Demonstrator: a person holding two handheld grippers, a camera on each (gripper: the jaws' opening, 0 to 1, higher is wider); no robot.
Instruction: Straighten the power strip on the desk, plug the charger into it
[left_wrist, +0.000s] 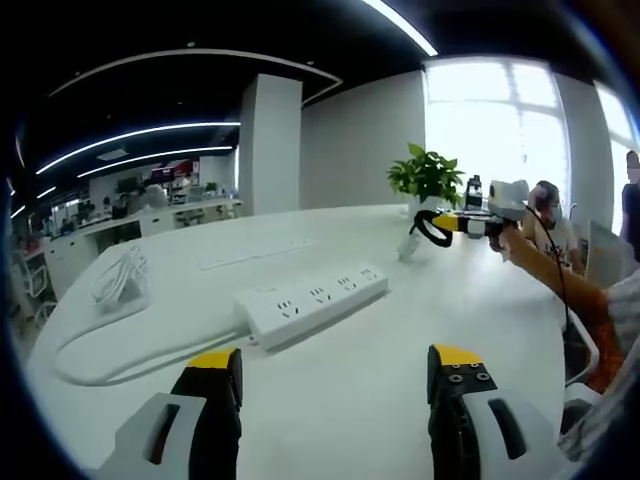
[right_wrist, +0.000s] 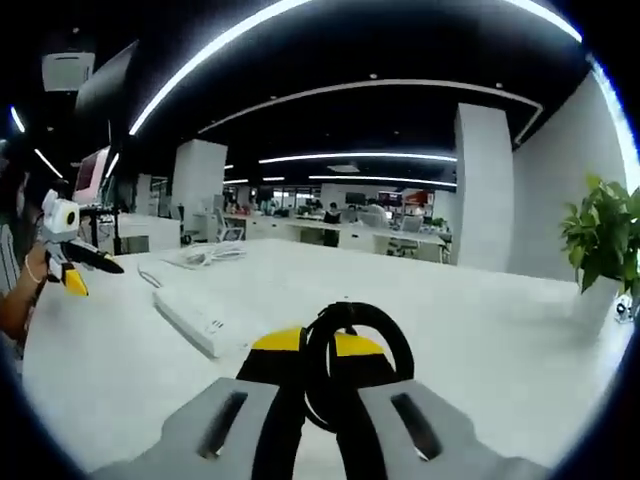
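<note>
The white power strip (left_wrist: 315, 300) lies at a slant on the white desk (left_wrist: 350, 400), ahead of my left gripper (left_wrist: 335, 375), whose jaws stand open and hold nothing. Its cord (left_wrist: 120, 355) curves away to the left. My right gripper (left_wrist: 440, 222) hovers above the desk at the right, shut on a black cable loop (left_wrist: 430, 232) with the white charger (left_wrist: 408, 246) dangling below. In the right gripper view, my right gripper (right_wrist: 318, 350) pinches the black cable loop (right_wrist: 385, 345), the power strip (right_wrist: 195, 318) lies ahead to the left, and the left gripper (right_wrist: 85, 270) is held up at the far left.
A coil of white cable (left_wrist: 120, 280) rests at the desk's left side, also seen as the coil (right_wrist: 205, 255). A potted plant (left_wrist: 428, 175) stands at the far edge, near the right gripper. A person's arm (left_wrist: 560, 285) reaches in from the right. Office desks stand behind.
</note>
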